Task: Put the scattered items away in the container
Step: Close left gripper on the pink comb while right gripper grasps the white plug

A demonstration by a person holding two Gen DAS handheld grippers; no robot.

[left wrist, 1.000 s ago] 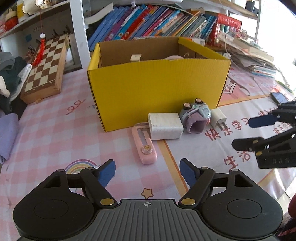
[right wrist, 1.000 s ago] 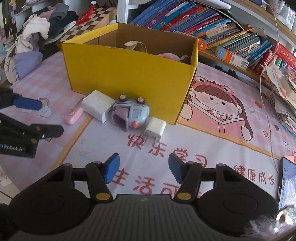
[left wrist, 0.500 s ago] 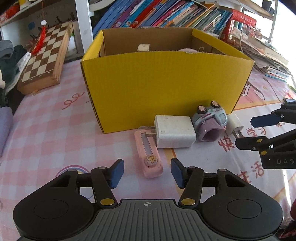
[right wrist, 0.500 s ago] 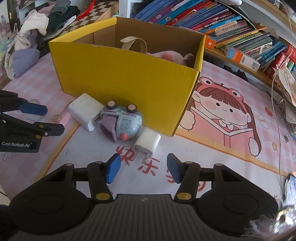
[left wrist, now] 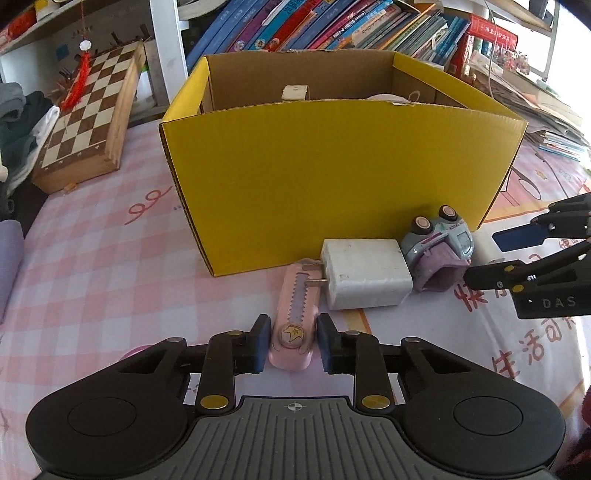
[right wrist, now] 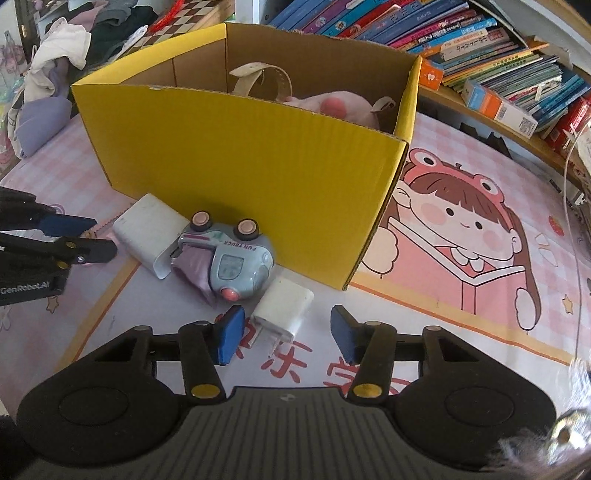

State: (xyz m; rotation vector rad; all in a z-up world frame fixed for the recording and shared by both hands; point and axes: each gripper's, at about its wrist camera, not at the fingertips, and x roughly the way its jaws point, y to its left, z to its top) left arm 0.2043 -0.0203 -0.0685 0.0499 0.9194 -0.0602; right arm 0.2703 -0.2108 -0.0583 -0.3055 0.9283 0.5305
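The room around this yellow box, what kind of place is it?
Probably a child's bedroom or study corner at home: rows of picture books fill the shelves behind the yellow box, a folding chessboard sits alongside, and the table has a pink cartoon mat.

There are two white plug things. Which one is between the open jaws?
The small white charger, right of the toy truck, sits between the right gripper's closing jaws, untouched. The big white charger lies left of the truck.
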